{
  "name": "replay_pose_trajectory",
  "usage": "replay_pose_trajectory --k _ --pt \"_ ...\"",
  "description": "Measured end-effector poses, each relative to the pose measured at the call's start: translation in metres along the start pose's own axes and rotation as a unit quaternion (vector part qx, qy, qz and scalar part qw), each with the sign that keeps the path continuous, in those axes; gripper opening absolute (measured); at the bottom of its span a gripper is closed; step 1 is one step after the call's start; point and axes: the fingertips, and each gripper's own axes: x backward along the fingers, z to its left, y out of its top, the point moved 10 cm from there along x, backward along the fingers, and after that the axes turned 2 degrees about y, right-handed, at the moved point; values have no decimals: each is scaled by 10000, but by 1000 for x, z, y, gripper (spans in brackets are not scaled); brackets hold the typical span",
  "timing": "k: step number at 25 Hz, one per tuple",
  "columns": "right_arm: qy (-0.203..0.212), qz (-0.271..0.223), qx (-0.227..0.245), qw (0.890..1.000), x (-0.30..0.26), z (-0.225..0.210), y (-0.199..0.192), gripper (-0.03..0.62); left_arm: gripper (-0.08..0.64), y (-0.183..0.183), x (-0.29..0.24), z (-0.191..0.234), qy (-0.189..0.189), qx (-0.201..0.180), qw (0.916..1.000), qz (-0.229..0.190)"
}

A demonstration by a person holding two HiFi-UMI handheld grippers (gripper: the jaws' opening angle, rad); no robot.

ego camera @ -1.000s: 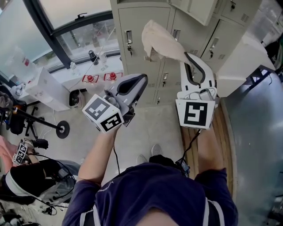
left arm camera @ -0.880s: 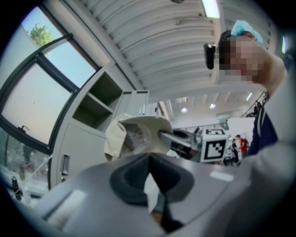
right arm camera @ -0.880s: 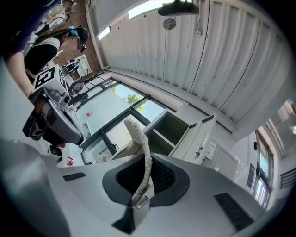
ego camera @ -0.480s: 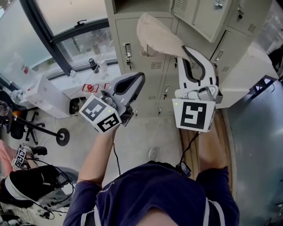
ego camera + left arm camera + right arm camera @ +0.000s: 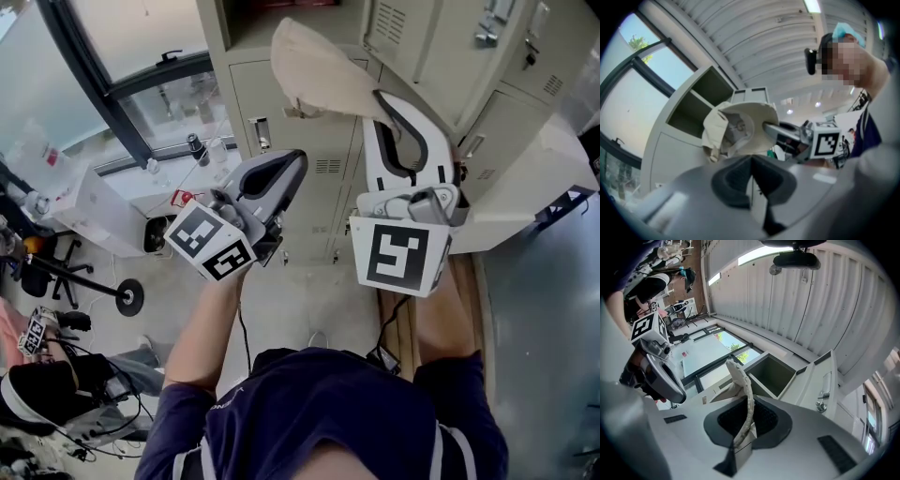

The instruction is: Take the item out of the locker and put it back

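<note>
Right gripper [image 5: 380, 97] pinching brim of floppy beige cloth hat [image 5: 319, 70], held up before pale grey metal locker [image 5: 300, 155], just outside its open compartment; left gripper [image 5: 292, 161] pressed together, empty; hat likely light, limp, sagging; stitched brim looks the firmest hold.

There are two grippers, the left gripper [image 5: 298, 161] and the right gripper [image 5: 377, 98]. There are two marker cubes [image 5: 214, 246], one on each gripper. There is one beige cloth hat [image 5: 323, 70]. There is one bank of lockers [image 5: 314, 202], with one open compartment [image 5: 774, 373] and one swung-out door [image 5: 824, 383].
</note>
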Motion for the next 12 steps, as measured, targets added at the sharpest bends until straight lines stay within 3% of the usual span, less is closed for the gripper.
replay_pose_trajectory --k 6,12 --pt "-50 -119 15 9999 -29 -8 -1 23 3 2 -21 18 -29 -62 10000 -32" --pt "-238 -217 185 9993 -72 -14 23 23 3 18 -22 50 -94 -14 9998 -179"
